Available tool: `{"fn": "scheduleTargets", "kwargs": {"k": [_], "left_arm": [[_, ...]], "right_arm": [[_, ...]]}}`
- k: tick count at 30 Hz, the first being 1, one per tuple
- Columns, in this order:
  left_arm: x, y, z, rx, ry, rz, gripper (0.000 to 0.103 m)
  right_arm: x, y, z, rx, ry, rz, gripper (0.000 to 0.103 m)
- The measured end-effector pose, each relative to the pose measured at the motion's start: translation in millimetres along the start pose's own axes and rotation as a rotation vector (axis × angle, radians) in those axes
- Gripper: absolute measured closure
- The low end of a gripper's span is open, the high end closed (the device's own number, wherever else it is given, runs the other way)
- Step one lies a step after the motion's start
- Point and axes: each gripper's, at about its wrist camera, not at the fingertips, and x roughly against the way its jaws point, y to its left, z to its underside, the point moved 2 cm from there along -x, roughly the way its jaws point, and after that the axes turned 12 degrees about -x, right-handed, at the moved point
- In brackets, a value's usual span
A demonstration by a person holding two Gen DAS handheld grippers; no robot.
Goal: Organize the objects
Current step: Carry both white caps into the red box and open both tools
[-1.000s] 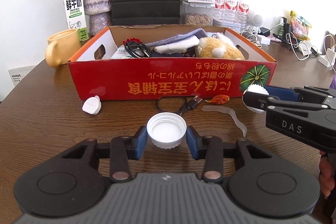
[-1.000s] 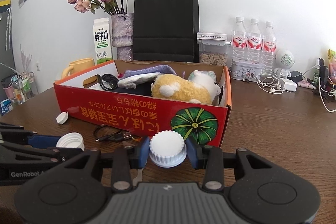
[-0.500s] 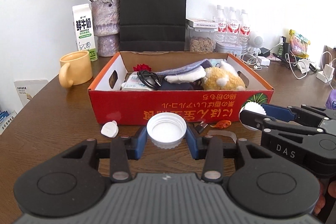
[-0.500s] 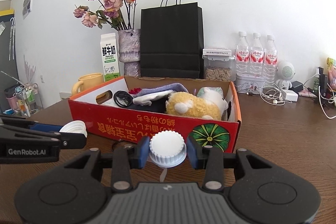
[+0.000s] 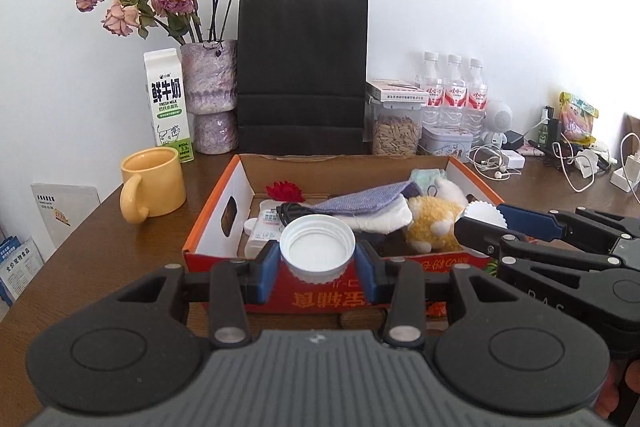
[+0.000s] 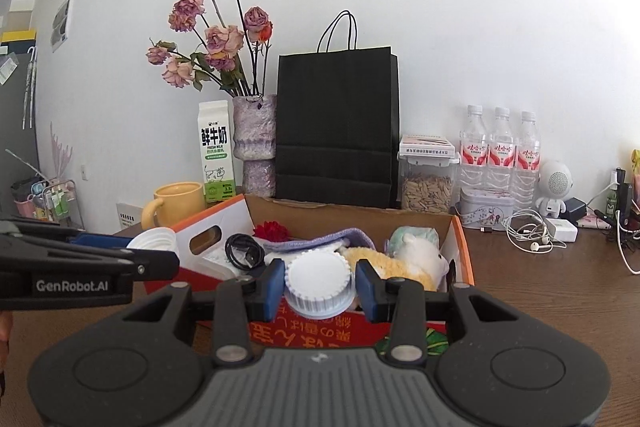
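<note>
We find both jaws clamped on white caps: left gripper (image 5: 318,259) holds open-side-up cap (image 5: 318,249), right gripper (image 6: 318,285) ridged cap (image 6: 319,283), both low centre, above the box (image 5: 208,227). Depositing remains.

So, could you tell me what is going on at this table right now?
A person is tidying loose items into the red cardboard box. The left hand-held gripper grips a white bottle cap hollow side up; the right hand-held gripper grips another white cap top side up. Both are at the box's near edge.
</note>
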Motion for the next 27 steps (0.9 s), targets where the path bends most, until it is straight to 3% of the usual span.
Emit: {"fn": "scheduleTargets", "kwargs": {"k": [16,27], "left_arm": [[-80.8,19.2,-39.7,0.024,-0.023,0.008,0.062],[-128.1,29.3,-48.7,0.049,-0.036,0.010,0.062]], "right_arm": [[-79.7,-6.3,-35.9,0.036,-0.035,0.009,0.066],[-124.1,-31.3,-40.3,-0.022,0.016,0.000,0.066]]}}
